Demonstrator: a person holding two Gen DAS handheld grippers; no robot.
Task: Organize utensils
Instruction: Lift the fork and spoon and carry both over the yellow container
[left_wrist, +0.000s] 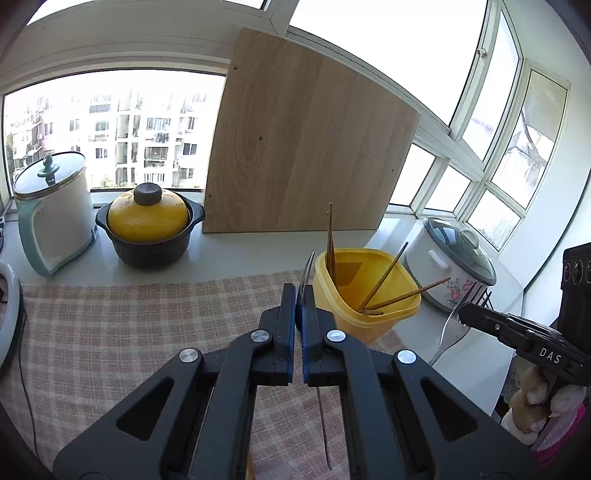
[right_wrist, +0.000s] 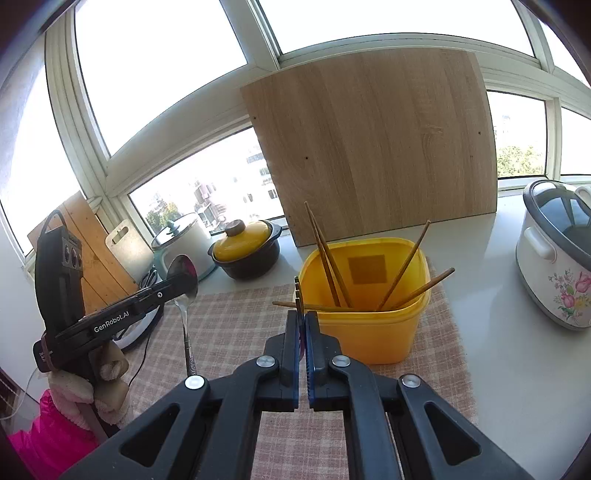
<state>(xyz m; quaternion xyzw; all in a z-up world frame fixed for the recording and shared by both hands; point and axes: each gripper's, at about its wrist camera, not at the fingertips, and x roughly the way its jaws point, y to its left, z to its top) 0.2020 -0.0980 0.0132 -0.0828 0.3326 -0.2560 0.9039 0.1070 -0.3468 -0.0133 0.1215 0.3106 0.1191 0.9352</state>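
A yellow plastic tub (left_wrist: 365, 291) (right_wrist: 369, 314) stands on a checked cloth (left_wrist: 129, 332) (right_wrist: 236, 332) and holds several wooden chopsticks (left_wrist: 384, 277) (right_wrist: 328, 266). My left gripper (left_wrist: 299, 295) is shut on a metal spoon (right_wrist: 183, 280), seen edge-on in the left wrist view (left_wrist: 308, 269), just left of the tub. In the right wrist view the left gripper (right_wrist: 184, 284) holds the spoon upright, bowl up. My right gripper (right_wrist: 303, 317) is shut on a metal fork (left_wrist: 452, 328), its tines (right_wrist: 298, 295) showing by the tub's left rim. The right gripper also shows right of the tub in the left wrist view (left_wrist: 465, 314).
A wooden board (left_wrist: 306, 144) (right_wrist: 373, 147) leans on the window behind the tub. A yellow-lidded black pot (left_wrist: 149, 225) (right_wrist: 245, 251) and a white kettle (left_wrist: 51, 206) stand back left. A flowered rice cooker (left_wrist: 450, 269) (right_wrist: 554, 251) stands to the right on the white counter (right_wrist: 517, 350).
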